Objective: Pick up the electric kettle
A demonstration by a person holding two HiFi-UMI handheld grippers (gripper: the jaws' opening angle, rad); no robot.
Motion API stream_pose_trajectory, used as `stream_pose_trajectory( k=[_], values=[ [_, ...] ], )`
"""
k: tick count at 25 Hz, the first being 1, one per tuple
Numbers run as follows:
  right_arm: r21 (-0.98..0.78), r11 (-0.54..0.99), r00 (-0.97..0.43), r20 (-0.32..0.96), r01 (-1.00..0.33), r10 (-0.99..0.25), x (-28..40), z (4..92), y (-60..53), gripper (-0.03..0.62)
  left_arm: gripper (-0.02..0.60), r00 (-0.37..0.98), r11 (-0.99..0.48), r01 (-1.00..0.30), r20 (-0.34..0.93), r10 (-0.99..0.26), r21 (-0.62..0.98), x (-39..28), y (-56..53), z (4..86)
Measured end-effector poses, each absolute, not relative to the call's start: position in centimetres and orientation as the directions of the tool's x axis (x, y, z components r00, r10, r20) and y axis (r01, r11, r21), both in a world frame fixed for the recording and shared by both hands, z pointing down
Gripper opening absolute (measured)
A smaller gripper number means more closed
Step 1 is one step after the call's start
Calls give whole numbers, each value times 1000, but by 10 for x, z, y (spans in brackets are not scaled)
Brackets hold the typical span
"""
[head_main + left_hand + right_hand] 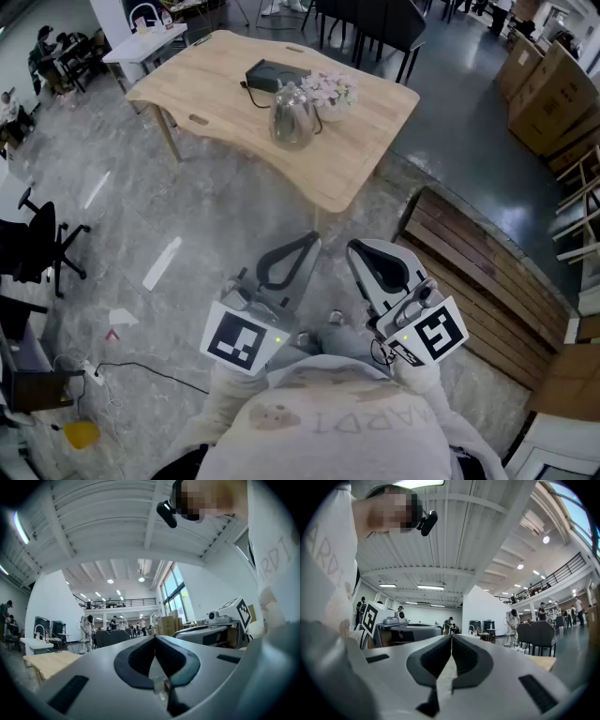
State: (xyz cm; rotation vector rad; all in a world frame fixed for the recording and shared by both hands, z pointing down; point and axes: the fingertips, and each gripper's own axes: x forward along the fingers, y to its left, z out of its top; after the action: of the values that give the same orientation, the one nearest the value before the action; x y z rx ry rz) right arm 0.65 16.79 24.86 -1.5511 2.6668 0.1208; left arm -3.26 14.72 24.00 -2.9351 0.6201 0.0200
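Note:
The electric kettle (pixel 292 117) is a clear glass jug standing upright near the middle of the light wooden table (pixel 216 94) in the head view. Both grippers are held close to the person's body, well short of the table, pointing level towards it. The left gripper (pixel 309 242) is shut with nothing between its tips, which meet in the left gripper view (pixel 155 637). The right gripper (pixel 356 248) is also shut and empty, its tips touching in the right gripper view (pixel 451 636). The kettle shows in neither gripper view.
A black flat base (pixel 272 75) and a bunch of pale pink flowers (pixel 330 91) sit beside the kettle. A slatted wooden bench (pixel 478 272) lies to the right, an office chair (pixel 42 248) to the left. Cardboard boxes (pixel 548 89) stand far right.

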Motion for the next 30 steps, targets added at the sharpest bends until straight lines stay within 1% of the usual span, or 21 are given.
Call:
stream_pose_trajectory(
  k=[10,18,24,30],
  values=[
    [77,530,-535,-75,-845,-842,-19,243,156,20,13,887,-876,-461,-66,-456,-138,-64,138,237],
    [85,537,-543,-85,-839,-835,-26,243,151,20,12,889,-868,-457,-59,-455,-193,-68,136,237],
    [43,488,-490,-109,-872,-865,-15,247,140,21,13,889,-872,-456,-51,-454,-177,-69,131,240],
    [32,444,-445,-72,-896,-893,3,258,124,25,14,900,-878,-433,-37,-435,-203,-60,127,243]
  ],
)
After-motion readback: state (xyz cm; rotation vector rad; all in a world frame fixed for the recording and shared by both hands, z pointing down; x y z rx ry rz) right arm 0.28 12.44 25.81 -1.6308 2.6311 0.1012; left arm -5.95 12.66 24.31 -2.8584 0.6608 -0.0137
